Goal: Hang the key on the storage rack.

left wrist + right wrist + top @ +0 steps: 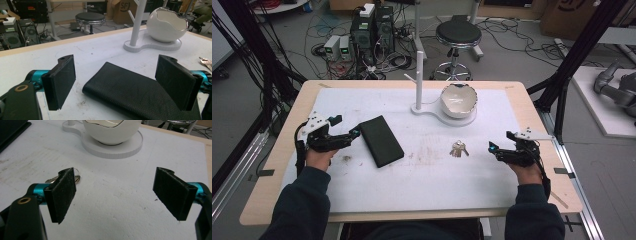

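A: Left claw (354, 134)? Spread wide, nothing pinched. Hovered just beside the near-left end of the wallet (381, 140), jaws framing that end in the left gripper view but touching nothing.

B: Right claw (493, 148)? Spread just as wide, also empty. Pointed toward the keys (459, 149), a short way off from them. In the right gripper view, keys (77, 178) seen peeking out behind the left jaw, flat on the counter (427, 170).

A: Wallet's place? Flat on the white mat, left of centre, lying at an angle, well apart from the bowl (457, 100).

B: Bowl and stand (418, 75)? Empty as far as could be told, at the far middle of the counter, on a shared white base. Nothing hung on the stand's pegs.

A: So, progress? Judged barely begun. Nothing lifted, nothing placed.

B: Left to do? Probably everything: closing on the wallet, closing on the keys, carrying them wherever meant to go, perhaps toward the bowl. Destination not clear.
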Demonstrator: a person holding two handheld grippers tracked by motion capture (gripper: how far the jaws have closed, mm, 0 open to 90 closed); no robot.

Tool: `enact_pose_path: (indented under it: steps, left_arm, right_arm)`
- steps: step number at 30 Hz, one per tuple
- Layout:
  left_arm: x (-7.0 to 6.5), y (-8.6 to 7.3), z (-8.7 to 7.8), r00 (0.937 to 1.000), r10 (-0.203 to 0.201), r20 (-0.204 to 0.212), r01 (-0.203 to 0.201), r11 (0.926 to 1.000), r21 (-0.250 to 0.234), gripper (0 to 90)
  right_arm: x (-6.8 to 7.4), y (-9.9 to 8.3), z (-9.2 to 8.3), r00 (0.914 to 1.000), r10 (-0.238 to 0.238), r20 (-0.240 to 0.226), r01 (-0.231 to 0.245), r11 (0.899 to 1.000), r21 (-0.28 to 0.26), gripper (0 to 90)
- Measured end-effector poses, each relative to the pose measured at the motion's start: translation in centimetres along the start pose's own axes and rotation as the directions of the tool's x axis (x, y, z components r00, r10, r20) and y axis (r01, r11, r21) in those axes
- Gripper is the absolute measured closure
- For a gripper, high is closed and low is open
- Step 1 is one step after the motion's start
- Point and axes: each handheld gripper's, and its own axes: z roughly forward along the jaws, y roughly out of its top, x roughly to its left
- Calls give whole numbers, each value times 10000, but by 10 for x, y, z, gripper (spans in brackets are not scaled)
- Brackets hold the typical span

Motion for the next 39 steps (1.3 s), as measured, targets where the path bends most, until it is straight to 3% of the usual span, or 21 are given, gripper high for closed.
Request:
enact_pose_path:
  steps: [14,20,22,27,30,36,39]
  left_arm:
    - [-2,-3,6,9999,67,131,-70,9997,254,185]
    - [-2,-3,2,9999,51,161,-54,9998,179,197]
    - [-2,-4,2,9998,75,177,-79,9997,222,207]
    - [-1,-6,3,9999,-44,153,39,9994,358,209]
    - [-2,-6,3,9999,-89,116,85,9994,337,215]
    - [-5,-7,5,9998,12,198,-21,9990,440,221]
    - [-4,-7,5,9998,-15,206,6,9991,425,223]
  right_arm:
    - [3,-1,3,9995,-8,-312,10,10000,64,189]
    - [11,4,17,9980,66,-628,-54,9998,188,197]
    - [22,7,27,9931,-227,-1149,260,9993,274,252]
    - [31,8,48,9832,-604,-1720,754,9938,821,296]
    - [34,9,67,9731,-605,-2223,930,9860,1386,458]
    - [42,19,79,9717,-819,-2216,1152,9832,1417,577]
    - [48,23,89,9783,-678,-1956,1040,9780,1808,602]
